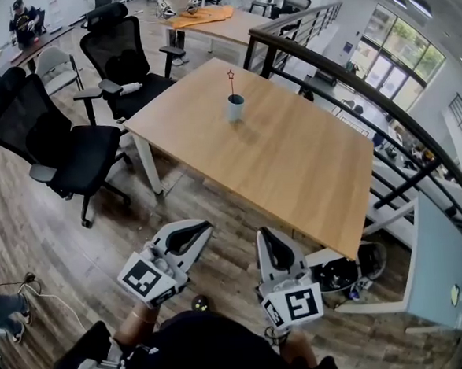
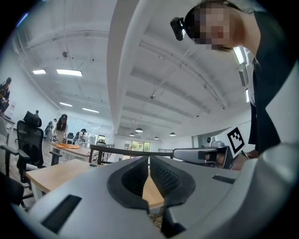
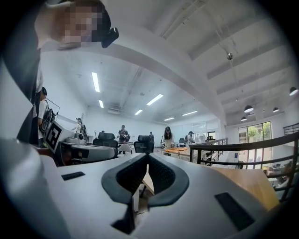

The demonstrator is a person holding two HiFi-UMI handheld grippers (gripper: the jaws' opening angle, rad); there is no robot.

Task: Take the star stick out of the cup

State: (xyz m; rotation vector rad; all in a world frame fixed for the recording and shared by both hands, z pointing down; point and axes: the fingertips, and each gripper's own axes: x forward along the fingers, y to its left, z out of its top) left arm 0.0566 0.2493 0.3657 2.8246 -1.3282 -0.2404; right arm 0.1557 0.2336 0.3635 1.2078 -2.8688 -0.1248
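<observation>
Open-plan office. Large wooden table (image 1: 292, 160) flanked by black swivel chairs (image 1: 62, 144) with headrests and armrests. Further desks (image 1: 232, 26) seen behind, people (image 3: 167, 135) gathered at them. Wood-plank floor (image 1: 29, 225) throughout, cables (image 1: 21, 283) trailed across it. Black railing (image 1: 350, 77) run along table's far side, stairs (image 1: 397, 196) seen beyond it. Tall glazed windows (image 1: 399, 50) set in far wall. White beamed ceiling (image 3: 187, 46) lit by strip lights (image 3: 96, 81).
</observation>
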